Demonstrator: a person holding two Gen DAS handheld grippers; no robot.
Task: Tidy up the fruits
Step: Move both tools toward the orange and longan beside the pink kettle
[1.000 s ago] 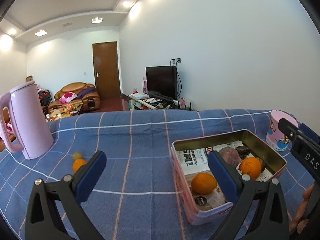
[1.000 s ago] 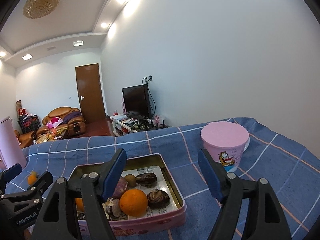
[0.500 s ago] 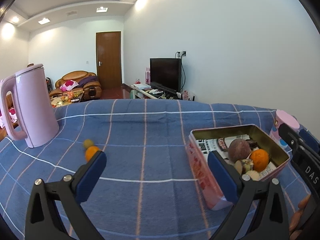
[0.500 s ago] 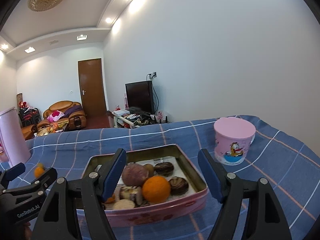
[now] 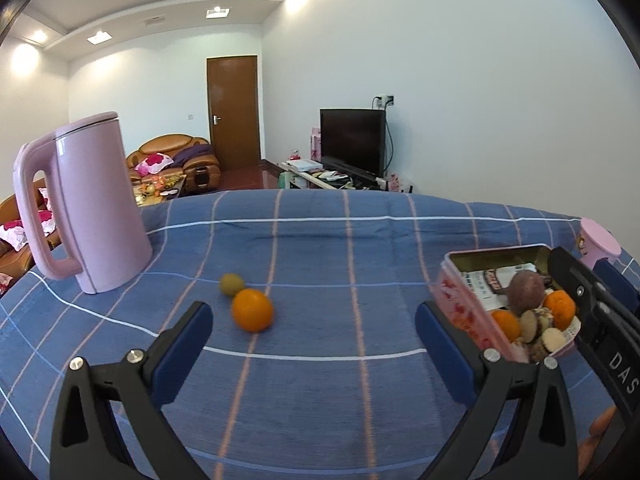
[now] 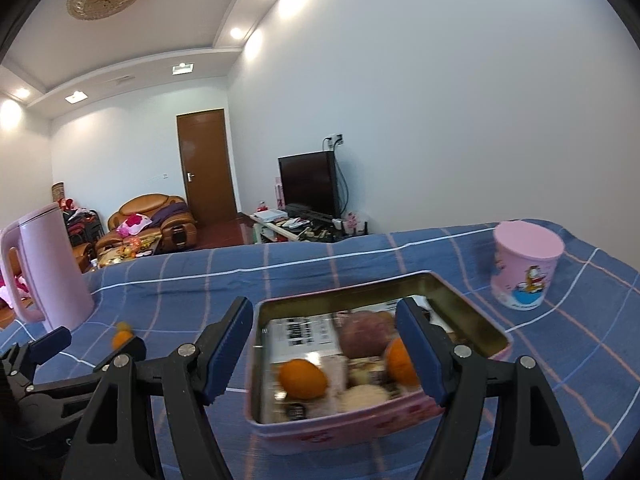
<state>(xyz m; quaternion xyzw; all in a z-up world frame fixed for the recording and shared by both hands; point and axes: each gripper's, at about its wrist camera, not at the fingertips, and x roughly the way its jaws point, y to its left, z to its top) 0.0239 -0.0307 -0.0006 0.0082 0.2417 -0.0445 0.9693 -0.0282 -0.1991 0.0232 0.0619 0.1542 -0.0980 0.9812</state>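
Note:
An orange point(image 5: 253, 309) and a small green fruit point(image 5: 231, 282) lie touching on the blue checked cloth, just ahead of my left gripper point(image 5: 314, 334), which is open and empty. A pink tin point(image 6: 376, 420) holds two oranges point(image 6: 302, 379), a purple fruit point(image 6: 362, 336) and other pieces; it also shows in the left wrist view point(image 5: 460, 304) at the right. My right gripper point(image 6: 326, 354) is open and empty, just above the tin's near part. The loose orange shows small in the right wrist view point(image 6: 122, 337).
A tall pink kettle point(image 5: 86, 204) stands at the left of the table. A pink lidded cup point(image 6: 526, 264) stands right of the tin. The table's far edge lies beyond, with a sofa, door and TV in the room behind.
My left gripper has swung left and come closer to the loose orange and green fruit. My right gripper has moved down and forward over the tin.

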